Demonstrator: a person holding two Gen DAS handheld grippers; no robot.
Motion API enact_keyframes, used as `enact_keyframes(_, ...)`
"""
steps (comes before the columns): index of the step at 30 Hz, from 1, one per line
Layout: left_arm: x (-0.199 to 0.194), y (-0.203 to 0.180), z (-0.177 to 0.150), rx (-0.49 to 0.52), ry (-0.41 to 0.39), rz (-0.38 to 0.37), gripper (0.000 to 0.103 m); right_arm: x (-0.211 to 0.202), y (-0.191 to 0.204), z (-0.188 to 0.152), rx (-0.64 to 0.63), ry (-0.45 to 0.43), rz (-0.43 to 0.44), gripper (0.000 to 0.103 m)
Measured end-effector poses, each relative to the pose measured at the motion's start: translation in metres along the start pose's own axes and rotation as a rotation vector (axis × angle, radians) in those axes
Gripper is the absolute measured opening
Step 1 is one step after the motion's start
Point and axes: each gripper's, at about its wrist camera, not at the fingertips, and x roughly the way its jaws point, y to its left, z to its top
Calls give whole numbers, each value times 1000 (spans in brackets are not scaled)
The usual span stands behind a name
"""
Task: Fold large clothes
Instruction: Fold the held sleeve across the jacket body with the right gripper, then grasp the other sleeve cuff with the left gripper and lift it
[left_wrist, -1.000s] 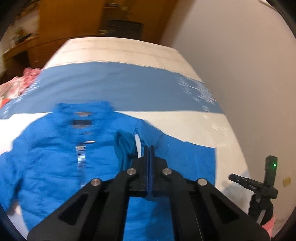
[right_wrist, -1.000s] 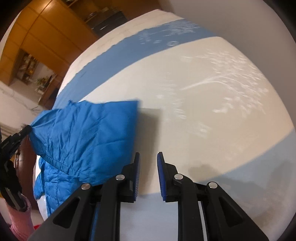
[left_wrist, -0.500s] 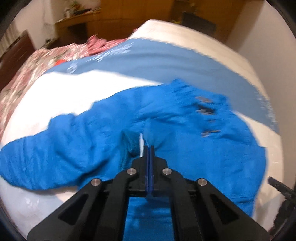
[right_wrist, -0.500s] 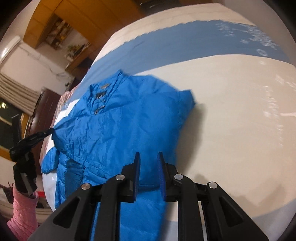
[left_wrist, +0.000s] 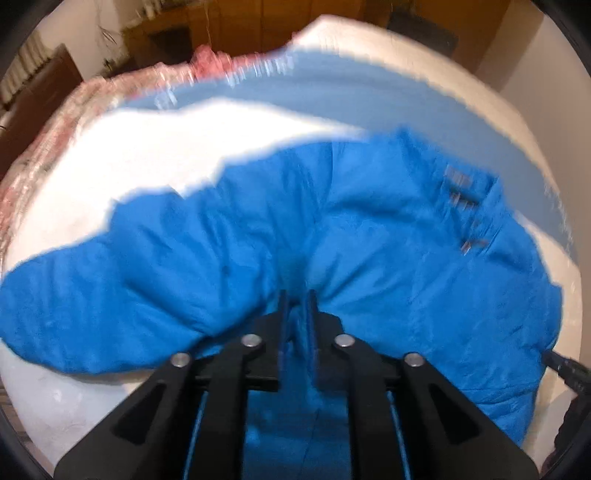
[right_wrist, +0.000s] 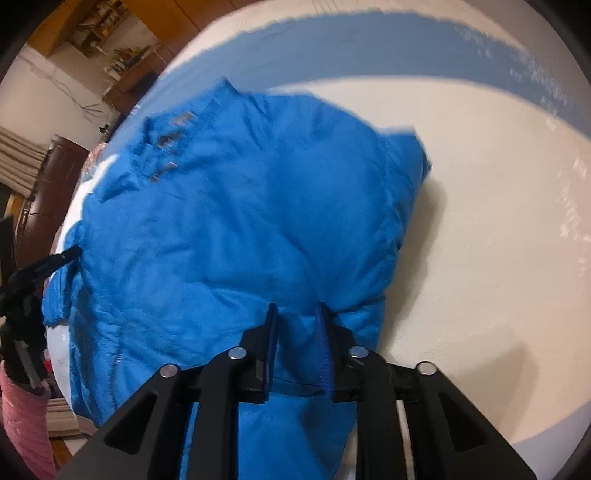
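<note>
A bright blue padded jacket (left_wrist: 369, 240) lies on the bed, front up, with its collar and snaps at the far right in the left wrist view. One sleeve stretches to the left (left_wrist: 92, 291). My left gripper (left_wrist: 295, 299) has its jaws slightly parted with jacket fabric between them. In the right wrist view the jacket (right_wrist: 240, 221) fills the left half, folded edge at the right. My right gripper (right_wrist: 297, 314) is open, its fingers straddling the jacket's near edge. The left gripper's tip shows at the jacket's left edge (right_wrist: 62, 256).
The bed (right_wrist: 498, 240) has a white cover with a wide blue band (right_wrist: 369, 44). A pink floral quilt (left_wrist: 55, 122) lies at the bed's far left. Wooden furniture (left_wrist: 229, 22) and a dark headboard (left_wrist: 33, 96) stand beyond. A pink sleeve (right_wrist: 22, 417) shows at lower left.
The left gripper carried the sleeve across the jacket body and its jaws have parted a little. The right gripper moved in over the jacket's near edge and opened wider.
</note>
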Motion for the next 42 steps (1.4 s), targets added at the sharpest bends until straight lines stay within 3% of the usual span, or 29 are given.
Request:
enact_keyframes(2, -24, -7, 0, 10, -56, -37, 20, -11, 14, 0, -14, -14, 43, 26)
enact_keyframes(4, -26, -21, -3, 42, -35, -92, 20, -9, 29, -1, -28, -6, 49, 26)
enact_keyframes(10, 35, -47, -23, 115, 105, -63, 22, 35, 50, -7, -21, 83, -14, 26)
enact_keyframes(13, 55, -47, -29, 132, 107, -67, 21, 52, 46, -14, 4, 97, -29, 25)
enact_keyframes(19, 51, -40, -27, 97, 120, -110, 21, 57, 44, -12, 30, 100, -42, 25)
enact_keyframes(23, 15, -11, -26, 29, 72, -162, 21, 19, 51, -17, 49, 31, 17, 30)
enact_keyframes(25, -12, 11, -32, 11, 31, -174, 35, -2, 57, -23, 29, 5, 16, 36)
enact_keyframes(27, -38, 50, -43, -38, -1, -156, 39, -14, 64, -29, 13, -3, -7, 37)
enact_keyframes(31, -69, 151, -75, -182, -25, -36, 47, -22, 77, -44, 10, 1, 21, 38)
enact_keyframes(36, -94, 311, -127, -532, -32, 105, 46, -10, 94, -51, 4, 16, 13, 38)
enact_keyframes(38, -101, 361, -144, -671, -53, 99, 45, -3, 97, -50, 13, 27, 10, 38)
enact_keyframes(42, -99, 428, -166, -878, -104, -2, 45, 7, 105, -45, 18, 27, -13, 38)
